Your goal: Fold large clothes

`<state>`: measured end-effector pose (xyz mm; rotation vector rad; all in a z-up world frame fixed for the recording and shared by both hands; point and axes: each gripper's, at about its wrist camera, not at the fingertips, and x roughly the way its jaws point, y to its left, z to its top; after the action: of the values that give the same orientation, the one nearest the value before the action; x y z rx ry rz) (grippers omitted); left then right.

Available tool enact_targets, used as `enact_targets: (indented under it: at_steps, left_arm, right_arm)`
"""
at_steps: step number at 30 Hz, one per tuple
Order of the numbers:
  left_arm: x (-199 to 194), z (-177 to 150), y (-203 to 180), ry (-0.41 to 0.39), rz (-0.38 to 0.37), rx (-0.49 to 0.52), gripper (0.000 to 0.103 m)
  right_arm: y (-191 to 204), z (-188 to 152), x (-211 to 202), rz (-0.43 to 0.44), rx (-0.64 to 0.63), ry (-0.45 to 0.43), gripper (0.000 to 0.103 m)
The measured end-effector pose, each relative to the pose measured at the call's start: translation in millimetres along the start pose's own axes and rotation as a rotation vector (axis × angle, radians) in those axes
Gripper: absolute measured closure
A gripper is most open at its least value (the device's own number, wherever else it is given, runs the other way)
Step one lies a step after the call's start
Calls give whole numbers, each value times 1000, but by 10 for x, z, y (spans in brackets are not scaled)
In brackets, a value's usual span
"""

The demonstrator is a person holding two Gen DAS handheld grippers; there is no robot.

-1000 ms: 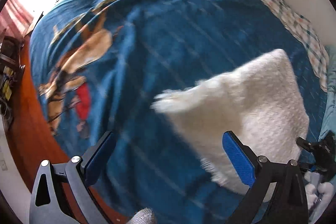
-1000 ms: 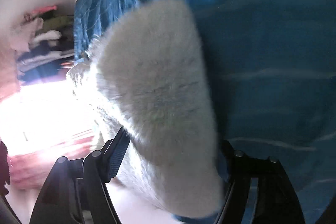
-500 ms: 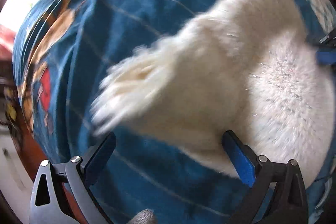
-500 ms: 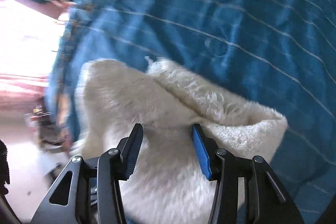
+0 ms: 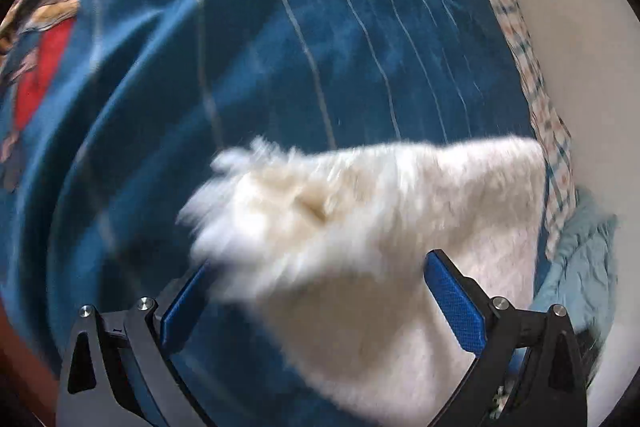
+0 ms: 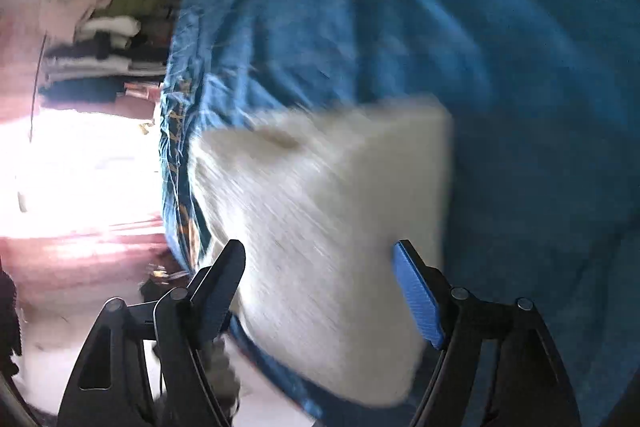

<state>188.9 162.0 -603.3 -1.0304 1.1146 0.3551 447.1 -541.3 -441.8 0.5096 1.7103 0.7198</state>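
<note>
Left gripper (image 5: pixel 316 301): jaws spread wide, blue pads clear of any grip. The white fluffy fleece garment (image 5: pixel 384 227) lies folded directly ahead of it and between its fingers, on the dark blue bedspread with pale stripes and a printed figure (image 5: pixel 280 47). The garment's fringed corner, blurred, sits just above the left finger. Whether the pads touch the fleece cannot be told.

Right gripper (image 6: pixel 320 291): jaws opening, set wide. The same white garment (image 6: pixel 332 239) fills the gap between its fingers and extends forward over the bedspread (image 6: pixel 500 67); the pads do not visibly press on it. The view is heavily blurred.

Beyond the left gripper's right finger: a checked sheet edge (image 5: pixel 548 131) and crumpled light blue cloth (image 5: pixel 580 267). Far left of the right gripper: stacked clothes on shelves (image 6: pixel 104 39).
</note>
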Motion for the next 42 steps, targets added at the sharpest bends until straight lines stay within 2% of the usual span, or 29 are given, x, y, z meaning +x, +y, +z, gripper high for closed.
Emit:
enact_targets:
  at_steps: [1, 2, 3, 4, 5, 7, 10, 13, 15, 17, 19, 23, 27, 29, 33, 38, 42]
  left_arm:
    - [-9, 39, -55, -21, 6, 13, 9]
    - [-26, 60, -129, -46, 21, 35, 36]
    - [-49, 72, -224, -62, 27, 54, 47]
    - [-80, 89, -291, -77, 36, 74, 69]
    - [-84, 90, -361, -78, 28, 84, 77]
    - [-53, 110, -401, -79, 30, 93, 80]
    - [-74, 102, -410, -66, 43, 95, 81]
    - [-101, 106, -393, -55, 50, 91, 81]
    - [-125, 132, -416, -52, 67, 103, 81]
    - [-156, 140, -469, -51, 74, 114, 81]
    - [-215, 143, -524, -52, 66, 134, 82]
    - [-302, 165, -712, -55, 29, 158, 82]
    - [-377, 278, -968, -59, -23, 173, 82]
    - [-376, 372, -1133, -56, -50, 193, 82]
    - [-238, 665, -1761, -45, -142, 267, 82]
    - [161, 1055, -2638, -31, -243, 321, 82]
    - [593, 1344, -3361, -49, -289, 367, 82]
  right_arm:
    - [-145, -71, 208, 44, 20, 20, 19]
    - [-266, -119, 331, 67, 34, 35, 19]
    - [-431, -177, 475, 115, 65, 60, 19]
    - [-546, -218, 613, 170, 92, 86, 19]
    - [-637, -244, 770, 241, 122, 97, 18]
    - [-747, -240, 981, 363, 129, 82, 15]
    - [-734, -101, 1259, 435, 121, 97, 13]
    - [-537, 65, 1476, 425, 89, 118, 11]
    - [-436, 116, 1514, 412, 45, 109, 15]
    - [-409, 129, 1483, 427, 34, 98, 32]
    - [-409, 121, 1419, 452, 42, 85, 38]
    - [-330, 114, 1310, 483, 60, 62, 43]
    - [-124, 253, 1351, 527, 59, 31, 45]
    - [-16, 374, 1333, 543, 56, 7, 45]
    - [86, 711, 1068, 577, 63, -45, 45]
    - [110, 1445, 638, 575, 65, -144, 45]
    - [87, 2200, 377, 577, 59, -210, 45]
